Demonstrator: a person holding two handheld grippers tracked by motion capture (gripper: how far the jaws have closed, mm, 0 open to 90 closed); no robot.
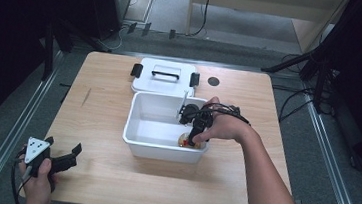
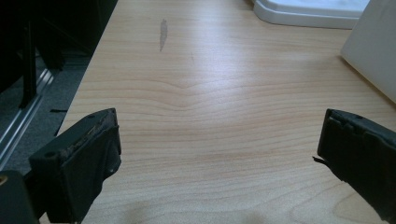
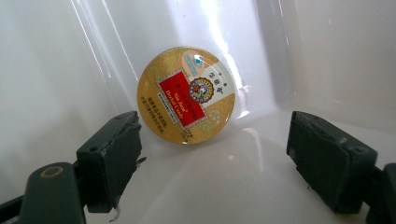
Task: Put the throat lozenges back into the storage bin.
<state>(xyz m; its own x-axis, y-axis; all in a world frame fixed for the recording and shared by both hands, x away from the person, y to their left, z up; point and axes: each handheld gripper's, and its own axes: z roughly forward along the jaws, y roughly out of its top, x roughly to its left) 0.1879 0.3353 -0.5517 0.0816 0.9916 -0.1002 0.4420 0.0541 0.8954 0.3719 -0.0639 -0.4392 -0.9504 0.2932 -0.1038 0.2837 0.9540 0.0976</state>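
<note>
1. Right tongs point(image 3: 212, 154) stand wide apart inside the white plastic box point(image 1: 137, 143); the round golden tin with red label point(image 3: 186, 94) lies on its floor, just beyond them.
2. Left tongs point(image 2: 219, 154) are wide, holding nothing, over the light wooden worktop point(image 2: 210, 93).

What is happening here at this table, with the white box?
A person reaches the right tool down into the open white bin. Its jaws stand open around nothing; a round golden tin leans against the bin wall just beyond them. The left tool rests open near the table edge. The lid lies behind the bin.
</note>
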